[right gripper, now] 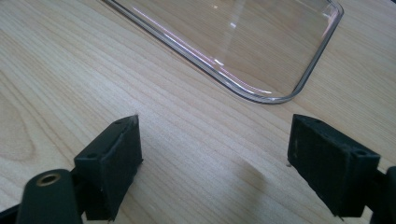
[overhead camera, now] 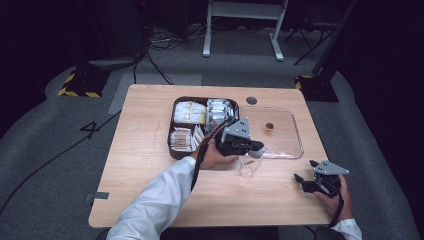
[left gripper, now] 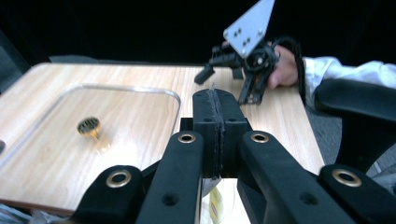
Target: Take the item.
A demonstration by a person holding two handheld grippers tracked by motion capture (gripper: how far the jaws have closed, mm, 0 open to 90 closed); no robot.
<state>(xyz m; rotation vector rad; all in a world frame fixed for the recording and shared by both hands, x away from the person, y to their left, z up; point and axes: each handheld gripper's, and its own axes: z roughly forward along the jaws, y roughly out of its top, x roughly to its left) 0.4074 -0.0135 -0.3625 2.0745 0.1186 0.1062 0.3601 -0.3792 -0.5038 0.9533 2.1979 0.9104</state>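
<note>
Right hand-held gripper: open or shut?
Open. The right hand-held gripper has its two black pads wide apart, with bare wooden table between them and nothing held.

Overhead and gripper cameras share clear tray (overhead camera: 298,145)

A grey carpeted floor (overhead camera: 60,165) with black cables (overhead camera: 50,157) surrounds the wooden table (overhead camera: 145,175); beyond looks dark, perhaps curtained.

A large black numeral "4" (overhead camera: 91,129) is showing on the grey floor (overhead camera: 45,150) off the table's left edge (overhead camera: 111,165); printing on the packets in the brown tray (overhead camera: 172,134) is appearing too small to read.
</note>
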